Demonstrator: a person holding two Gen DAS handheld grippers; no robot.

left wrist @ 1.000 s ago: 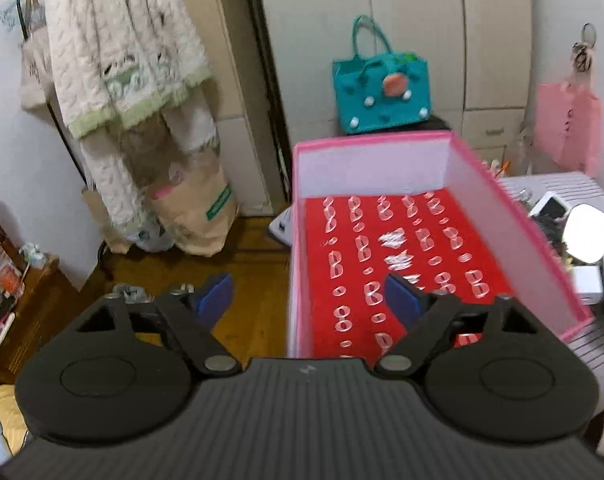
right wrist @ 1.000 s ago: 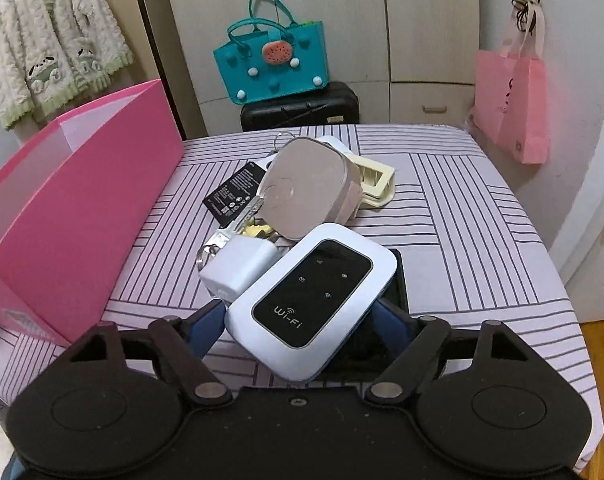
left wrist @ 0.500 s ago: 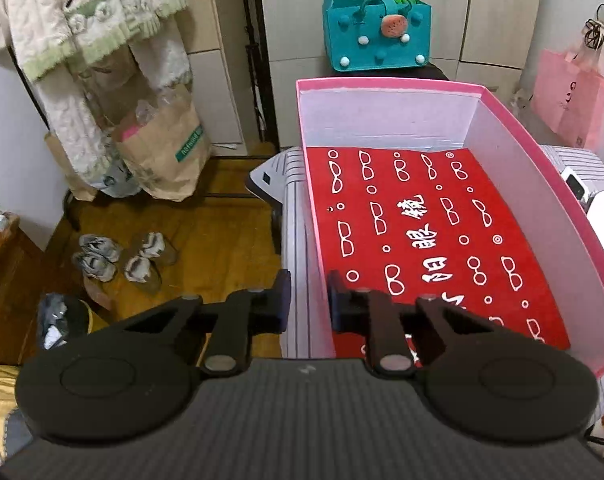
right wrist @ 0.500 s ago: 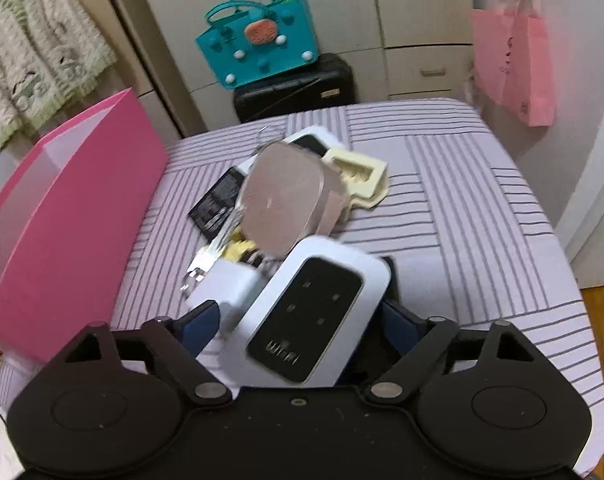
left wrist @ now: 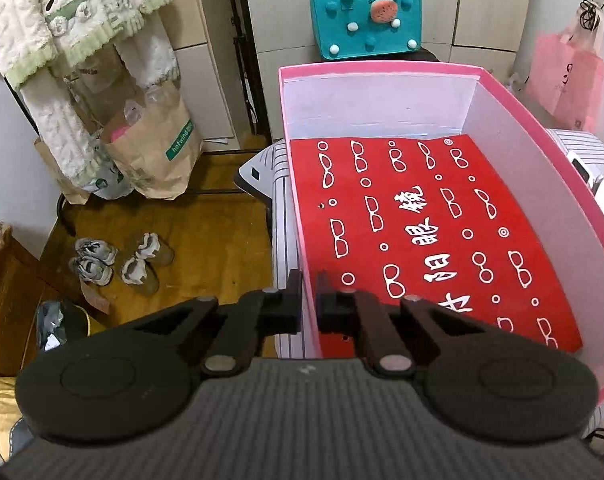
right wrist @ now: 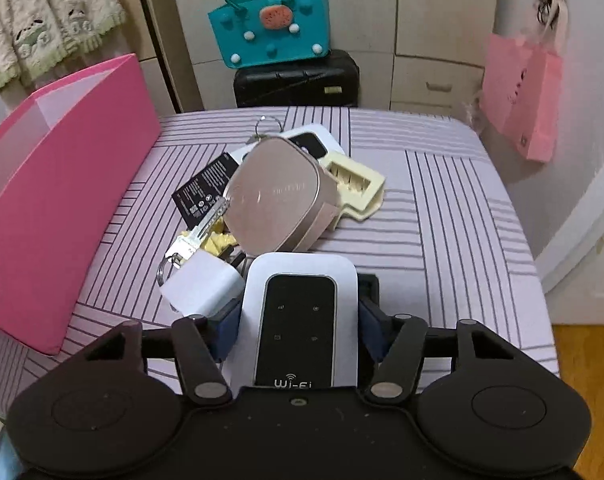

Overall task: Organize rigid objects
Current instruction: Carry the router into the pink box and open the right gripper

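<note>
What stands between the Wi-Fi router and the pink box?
Only the white charger lies on the striped cloth between the Wi-Fi router, gripped by the right tool whose jaws just closed further, and the pink box; lifting should clear it.

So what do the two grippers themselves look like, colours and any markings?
Both are matte black. The left gripper has a ribbed grey-black body, two round discs, linkage arms with silver pivot pins and black finger blocks. The right gripper is built alike but smooth-bodied, with blue pads. No cables, hands or sleeves show.
</note>
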